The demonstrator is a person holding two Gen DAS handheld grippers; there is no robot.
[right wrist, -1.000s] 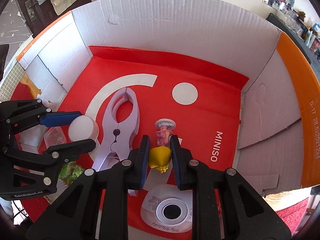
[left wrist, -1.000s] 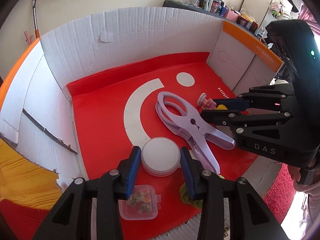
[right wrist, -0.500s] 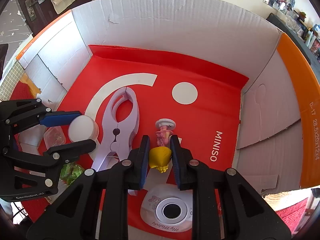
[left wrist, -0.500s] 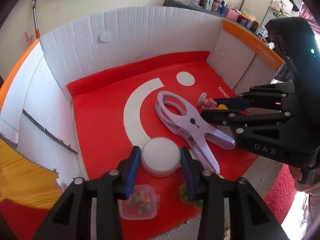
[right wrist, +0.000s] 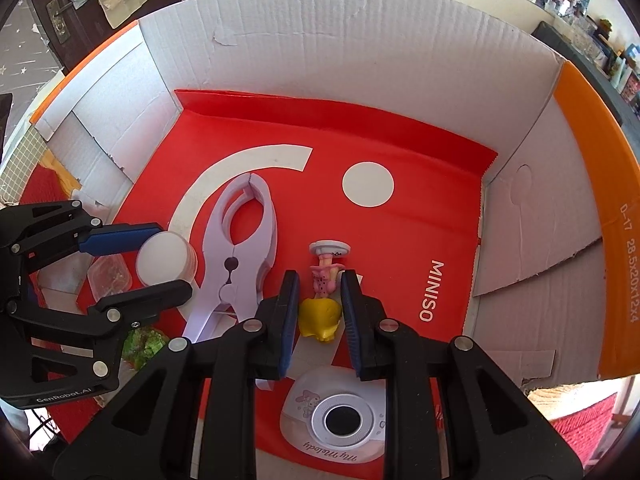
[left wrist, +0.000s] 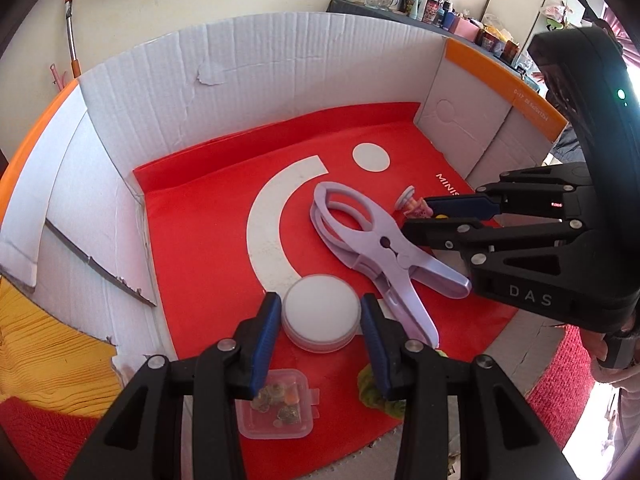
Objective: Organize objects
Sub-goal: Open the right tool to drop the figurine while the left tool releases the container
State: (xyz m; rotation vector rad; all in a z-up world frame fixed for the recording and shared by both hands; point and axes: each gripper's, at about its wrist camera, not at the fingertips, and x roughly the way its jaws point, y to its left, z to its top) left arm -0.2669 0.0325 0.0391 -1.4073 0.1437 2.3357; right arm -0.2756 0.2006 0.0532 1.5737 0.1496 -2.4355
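A white round jar (left wrist: 319,312) sits low over the red liner, and my left gripper (left wrist: 320,308) is shut on it, a pad on each side. From the right wrist view the same jar (right wrist: 164,256) shows between the left gripper's (right wrist: 168,260) fingers. My right gripper (right wrist: 320,280) is shut on the yellow end of a small pink-and-yellow figurine (right wrist: 320,316), whose white base points away. In the left wrist view the right gripper (left wrist: 416,216) hides most of that figurine (left wrist: 416,208). A large lilac clip (left wrist: 384,248) lies between the two grippers.
Everything lies in a white cardboard box (left wrist: 280,80) with orange rims and a red liner. A clear little tub of small bits (left wrist: 276,404), a green scrap (left wrist: 376,388) and a white disc with a round hole (right wrist: 332,420) lie near the front. A hand (left wrist: 612,348) holds the right gripper.
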